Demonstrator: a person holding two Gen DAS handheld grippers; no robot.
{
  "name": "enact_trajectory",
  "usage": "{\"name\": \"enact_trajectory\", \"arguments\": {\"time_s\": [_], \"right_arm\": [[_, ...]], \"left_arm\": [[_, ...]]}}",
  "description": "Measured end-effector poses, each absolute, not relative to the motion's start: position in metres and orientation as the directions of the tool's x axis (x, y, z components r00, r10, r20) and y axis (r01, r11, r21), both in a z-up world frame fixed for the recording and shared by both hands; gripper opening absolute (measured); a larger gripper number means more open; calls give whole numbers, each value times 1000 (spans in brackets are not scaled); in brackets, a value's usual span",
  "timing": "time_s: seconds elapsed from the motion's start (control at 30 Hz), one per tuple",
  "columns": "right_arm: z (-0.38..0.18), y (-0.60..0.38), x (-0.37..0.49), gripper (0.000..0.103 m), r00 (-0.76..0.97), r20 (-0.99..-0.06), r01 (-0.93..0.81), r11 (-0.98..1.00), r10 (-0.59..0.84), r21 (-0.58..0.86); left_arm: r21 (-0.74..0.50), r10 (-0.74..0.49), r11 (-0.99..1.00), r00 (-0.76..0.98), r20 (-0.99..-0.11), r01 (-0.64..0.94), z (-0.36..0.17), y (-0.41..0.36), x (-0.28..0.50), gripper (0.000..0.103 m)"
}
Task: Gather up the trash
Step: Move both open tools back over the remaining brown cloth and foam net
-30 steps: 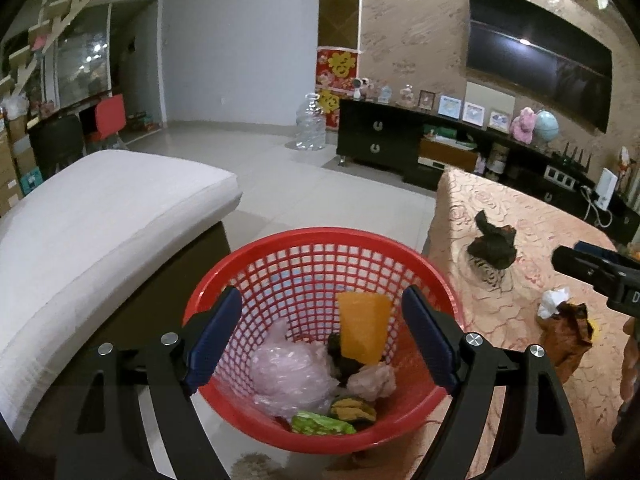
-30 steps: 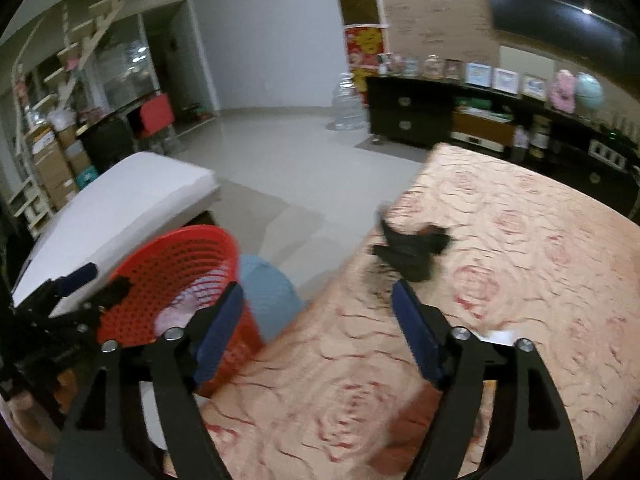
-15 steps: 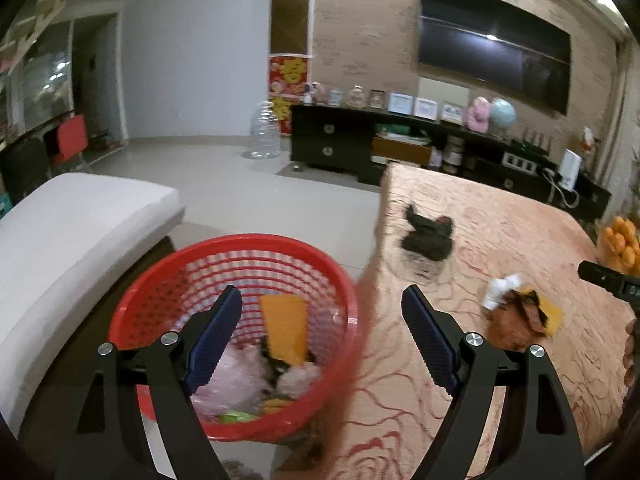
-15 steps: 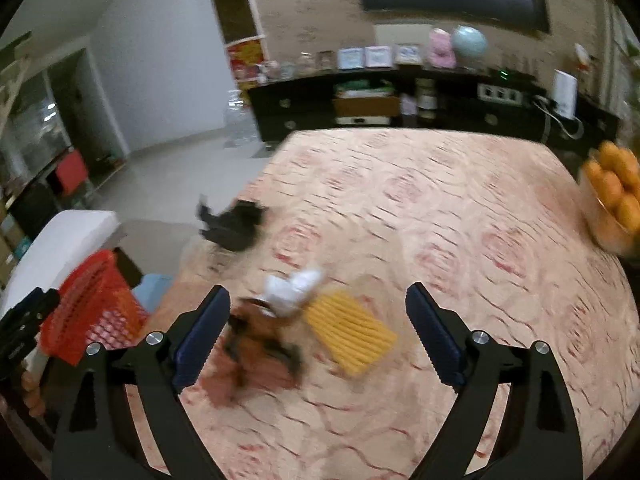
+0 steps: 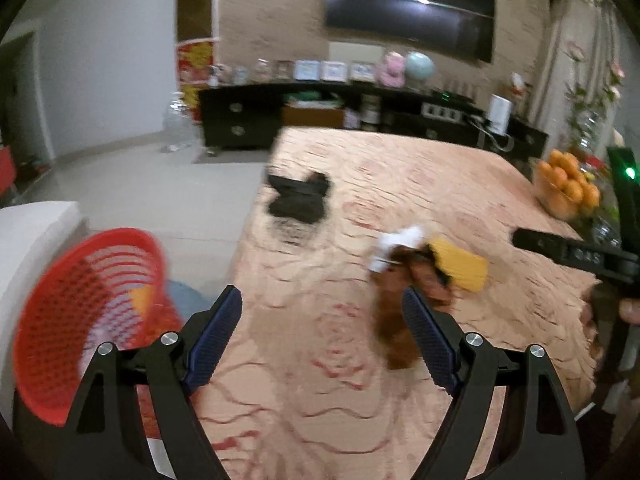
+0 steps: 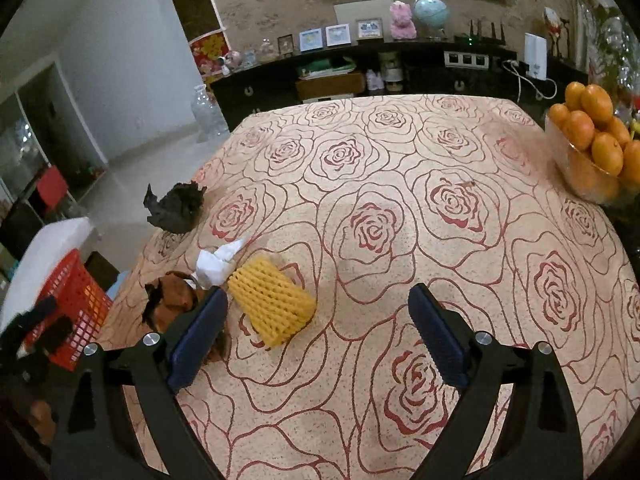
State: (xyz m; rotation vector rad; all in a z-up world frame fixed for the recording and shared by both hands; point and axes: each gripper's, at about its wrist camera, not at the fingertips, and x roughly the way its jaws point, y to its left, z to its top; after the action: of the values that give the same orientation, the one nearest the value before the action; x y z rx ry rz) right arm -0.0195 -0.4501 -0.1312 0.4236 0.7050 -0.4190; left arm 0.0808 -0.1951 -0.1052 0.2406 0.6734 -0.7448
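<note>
Trash lies on the rose-patterned tablecloth [image 6: 400, 200]: a yellow foam net [image 6: 272, 304], a white tissue [image 6: 216, 264], a brown crumpled wrapper [image 6: 172, 304] and a black crumpled piece [image 6: 176, 208] near the left edge. My right gripper [image 6: 318, 292] is open above the cloth, with the foam net just inside its left finger and untouched. My left gripper [image 5: 322, 312] is open and empty over the table's left edge. The brown wrapper [image 5: 394, 320] sits by its right finger, beside the tissue [image 5: 396, 244] and the foam net [image 5: 464, 268]. A red mesh basket [image 5: 120, 236] holding trash stands off the table to the left.
A glass bowl of oranges [image 6: 596, 144] sits at the table's right edge. The red basket [image 6: 68, 292] stands beside a white cushion [image 6: 44, 256]. A dark TV cabinet [image 6: 360, 76] with frames and toys runs behind the table. Part of the right gripper's body [image 5: 576, 256] shows at the right.
Both views have swung right, away from the basket and onto the table. The right gripper's jaws are wider than a second ago and now frame the yellow foam net.
</note>
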Motion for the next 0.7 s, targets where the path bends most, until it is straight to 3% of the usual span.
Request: {"name": "enact_trajectory", "arguments": {"time_s": [0.6, 0.7], "right_arm": [[-133, -470, -25, 89, 691, -696, 508, 816, -195, 276], [-138, -469, -21, 89, 681, -707, 507, 819, -189, 269]], "left_arm": [[-13, -506, 618, 385, -771, 786, -161, -300, 94, 78], [-38, -510, 625, 372, -775, 779, -165, -300, 100, 66]]}}
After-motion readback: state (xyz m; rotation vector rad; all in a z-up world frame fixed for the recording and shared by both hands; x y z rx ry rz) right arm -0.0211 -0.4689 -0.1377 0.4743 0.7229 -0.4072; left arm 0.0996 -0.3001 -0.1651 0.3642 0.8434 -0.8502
